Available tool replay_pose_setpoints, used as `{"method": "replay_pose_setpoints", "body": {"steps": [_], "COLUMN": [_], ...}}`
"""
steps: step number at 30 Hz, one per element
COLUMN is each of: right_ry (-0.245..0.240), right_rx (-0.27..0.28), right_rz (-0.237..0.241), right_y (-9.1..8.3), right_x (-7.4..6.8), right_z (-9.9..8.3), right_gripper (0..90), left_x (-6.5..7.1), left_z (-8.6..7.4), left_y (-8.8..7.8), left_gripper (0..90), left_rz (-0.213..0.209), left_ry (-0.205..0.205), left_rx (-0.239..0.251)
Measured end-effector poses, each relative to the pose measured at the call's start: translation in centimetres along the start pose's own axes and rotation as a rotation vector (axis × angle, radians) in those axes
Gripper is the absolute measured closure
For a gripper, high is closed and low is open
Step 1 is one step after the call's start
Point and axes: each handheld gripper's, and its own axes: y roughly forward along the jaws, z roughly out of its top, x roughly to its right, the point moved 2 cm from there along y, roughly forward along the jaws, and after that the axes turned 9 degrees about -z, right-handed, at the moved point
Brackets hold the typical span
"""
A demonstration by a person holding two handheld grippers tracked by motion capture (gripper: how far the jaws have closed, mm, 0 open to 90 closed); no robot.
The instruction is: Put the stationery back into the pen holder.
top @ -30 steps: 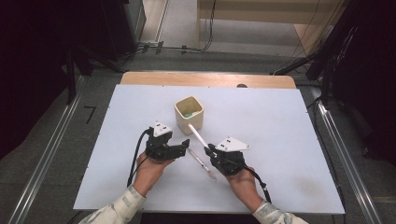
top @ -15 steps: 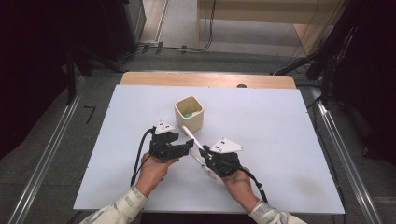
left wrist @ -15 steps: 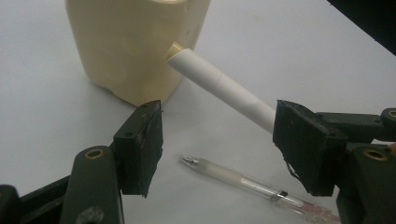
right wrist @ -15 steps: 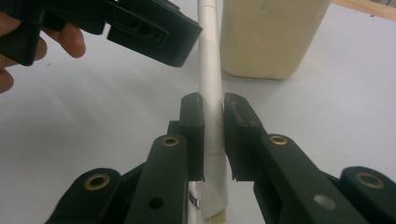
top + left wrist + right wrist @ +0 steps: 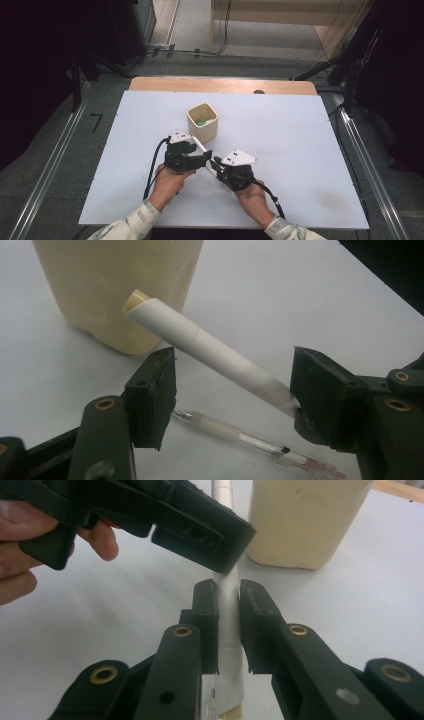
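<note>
Both hands have come closer together since the earlier pictures, and the white marker (image 5: 202, 148) now lies slanted between them, lifted off the table, with its far end close to the cream cup (image 5: 202, 121); the left gripper (image 5: 203, 156) has just been closing its jaws, and the marker is between them, but in the left gripper view the pads are not pressing on it yet; one pad (image 5: 156, 390) stands clear of the marker (image 5: 200, 342) and the other pad (image 5: 320, 395) is right beside its lower end (I cannot tell if that one touches); the right gripper (image 5: 228, 625) has its jaws squeezed tight on the marker (image 5: 228, 615), near the end that points back at the person, so this gripper is what holds it up; a clear pen (image 5: 240, 437) lies flat on the white table (image 5: 300, 130) under the marker, and a bit of green shows inside the cup; the step looks like a hand-over or a two-handed pull on the marker, maybe to get the cap off; to do it well, the right gripper should hold firm and not tip, and the left jaws should close slowly on the middle of the marker, square across it, so it does not twist, slip out, or bump the cup.
</note>
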Motion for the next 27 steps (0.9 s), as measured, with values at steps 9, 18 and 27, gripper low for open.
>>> {"method": "replay_pose_setpoints", "body": {"steps": [9, 18, 27], "right_ry": [0.010, 0.006, 0.009], "right_rx": [-0.017, -0.019, -0.031], "right_rz": [0.011, 0.010, 0.012], "right_y": [0.4, 0.8, 1.0], "right_x": [-0.1, -0.2, -0.2], "right_z": [-0.1, -0.1, -0.2], "right_gripper": [76.5, 76.5, 76.5], "left_x": [0.1, 0.5, 1.0], "left_z": [0.0, 0.0, -0.1], "left_y": [-0.1, -0.1, 0.0], "left_gripper": [44.0, 58.5, 71.9], "left_rz": [0.006, -0.006, -0.043], "left_ry": [0.013, 0.031, 0.049], "left_rx": [0.014, 0.018, 0.018]}}
